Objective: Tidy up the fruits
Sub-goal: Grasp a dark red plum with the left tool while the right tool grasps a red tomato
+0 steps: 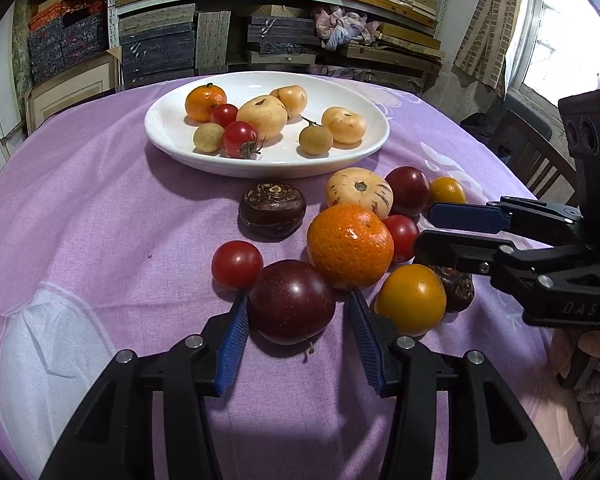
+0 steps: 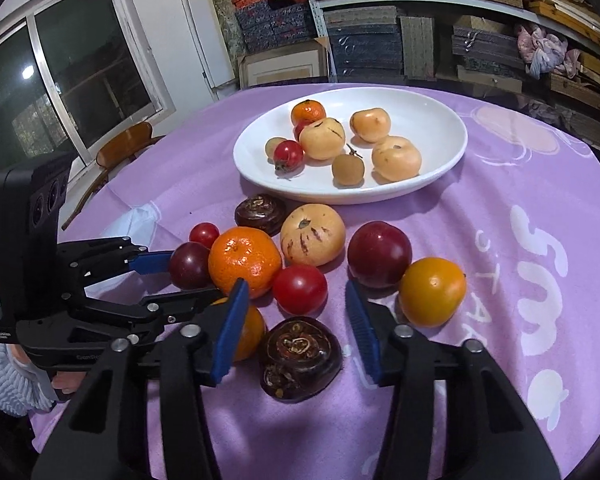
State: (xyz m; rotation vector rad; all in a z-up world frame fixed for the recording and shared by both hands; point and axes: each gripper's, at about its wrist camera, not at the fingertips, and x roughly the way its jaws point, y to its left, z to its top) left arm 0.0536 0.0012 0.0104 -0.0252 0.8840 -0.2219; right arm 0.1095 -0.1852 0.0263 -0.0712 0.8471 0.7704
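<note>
A dark red plum (image 1: pixel 290 300) lies on the purple cloth between the blue pads of my left gripper (image 1: pixel 299 296). The left pad is at its skin and a gap shows on the right, so the jaws are open. My right gripper (image 2: pixel 296 285) stands open over a dark brown water chestnut (image 2: pixel 300 356), with a gap at each pad. A mandarin (image 1: pixel 350 246), a striped pale fruit (image 1: pixel 358 192), red tomatoes (image 2: pixel 300 288), a second plum (image 2: pixel 380 254) and orange-yellow fruits (image 2: pixel 432 292) lie loose around them. The white plate (image 1: pixel 268 168) behind holds several fruits.
Another water chestnut (image 1: pixel 272 210) sits just in front of the plate. The two grippers are close together, with the right gripper (image 1: pixel 425 228) beside the mandarin. Shelves of boxes stand behind the table, with wooden chairs at its sides. A hand shows at the frame edge.
</note>
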